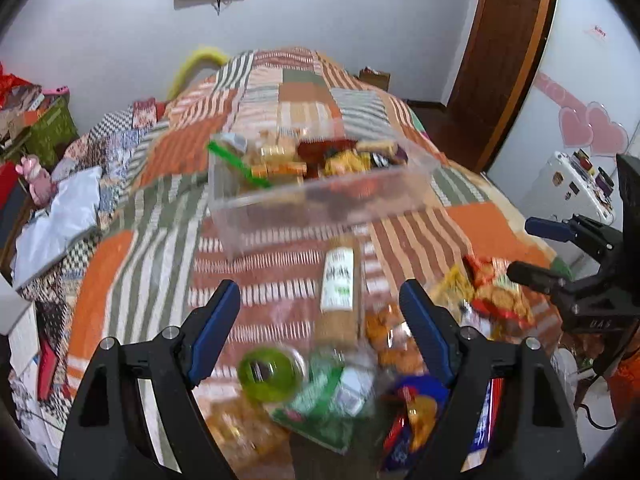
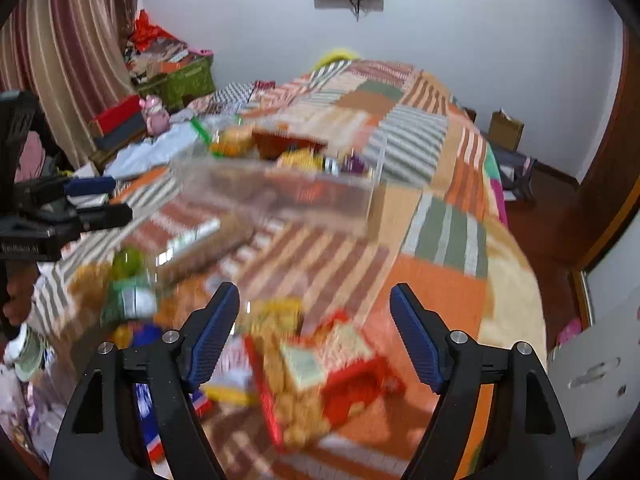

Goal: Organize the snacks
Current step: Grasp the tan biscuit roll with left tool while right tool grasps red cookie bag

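A clear plastic box [image 1: 320, 204] partly filled with snacks stands on the patchwork bed; it also shows in the right wrist view [image 2: 280, 196]. Loose snacks lie in front of it: a long biscuit pack [image 1: 338, 292], a green round lid or cup [image 1: 270, 374], a green packet [image 1: 320, 404], a blue packet [image 1: 412, 408] and a red packet [image 1: 496, 292] of fried snacks. My left gripper [image 1: 320, 320] is open and empty above this pile. My right gripper [image 2: 314, 328] is open and empty above the red packet [image 2: 320, 376]. It shows in the left wrist view [image 1: 524, 248] at the right.
The patchwork bedspread [image 1: 296, 92] covers the bed. Clutter, a green crate [image 2: 180, 80] and a pink toy [image 2: 154, 114] sit along the left side. A wooden door [image 1: 504, 56] and white cabinet [image 1: 568, 188] stand on the right. The bed's near edge curves round below the pile.
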The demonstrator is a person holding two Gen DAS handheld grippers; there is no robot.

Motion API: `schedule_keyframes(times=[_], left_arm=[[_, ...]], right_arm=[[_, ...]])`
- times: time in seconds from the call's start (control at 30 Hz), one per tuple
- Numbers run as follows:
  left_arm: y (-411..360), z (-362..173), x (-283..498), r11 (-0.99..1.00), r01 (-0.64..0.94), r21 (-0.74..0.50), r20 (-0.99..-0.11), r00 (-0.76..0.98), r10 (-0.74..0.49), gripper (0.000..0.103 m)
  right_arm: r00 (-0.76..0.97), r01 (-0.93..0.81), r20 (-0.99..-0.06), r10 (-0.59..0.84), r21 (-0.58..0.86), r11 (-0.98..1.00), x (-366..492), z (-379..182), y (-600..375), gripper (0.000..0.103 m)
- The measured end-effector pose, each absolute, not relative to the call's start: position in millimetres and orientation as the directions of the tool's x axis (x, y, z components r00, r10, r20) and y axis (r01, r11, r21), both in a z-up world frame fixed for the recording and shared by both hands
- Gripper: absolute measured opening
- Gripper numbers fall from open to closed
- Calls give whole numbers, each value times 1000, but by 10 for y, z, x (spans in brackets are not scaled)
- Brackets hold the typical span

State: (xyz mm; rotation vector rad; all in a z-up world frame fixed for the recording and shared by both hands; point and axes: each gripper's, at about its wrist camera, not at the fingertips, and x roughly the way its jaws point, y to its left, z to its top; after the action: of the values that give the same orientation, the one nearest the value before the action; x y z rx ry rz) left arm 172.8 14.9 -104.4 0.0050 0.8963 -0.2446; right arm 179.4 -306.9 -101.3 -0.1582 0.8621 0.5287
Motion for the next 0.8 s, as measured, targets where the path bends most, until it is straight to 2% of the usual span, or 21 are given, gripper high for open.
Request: schedule_keyframes(times=[0.1, 0.4, 0.67, 0.8], left_arm=[[131, -1165, 1626, 971, 215, -101, -792, 574, -209, 82], [53, -1364, 1616, 969, 216, -121, -820, 529, -220, 82], [-62, -1398, 1844, 965, 236, -114, -816, 531, -226, 82], [-102, -1440, 1963, 966, 234, -107, -819, 530, -220, 79]], right_arm=[[505, -508, -776, 378, 87, 857, 1682, -1147, -3098, 82], [435, -506, -823, 365, 112, 855, 1627, -1442, -3137, 83], [435, -492, -810, 394, 152, 857, 1709, -1499, -3231, 83], [443, -500, -807, 390, 139, 855, 1750, -1504, -3250, 70]])
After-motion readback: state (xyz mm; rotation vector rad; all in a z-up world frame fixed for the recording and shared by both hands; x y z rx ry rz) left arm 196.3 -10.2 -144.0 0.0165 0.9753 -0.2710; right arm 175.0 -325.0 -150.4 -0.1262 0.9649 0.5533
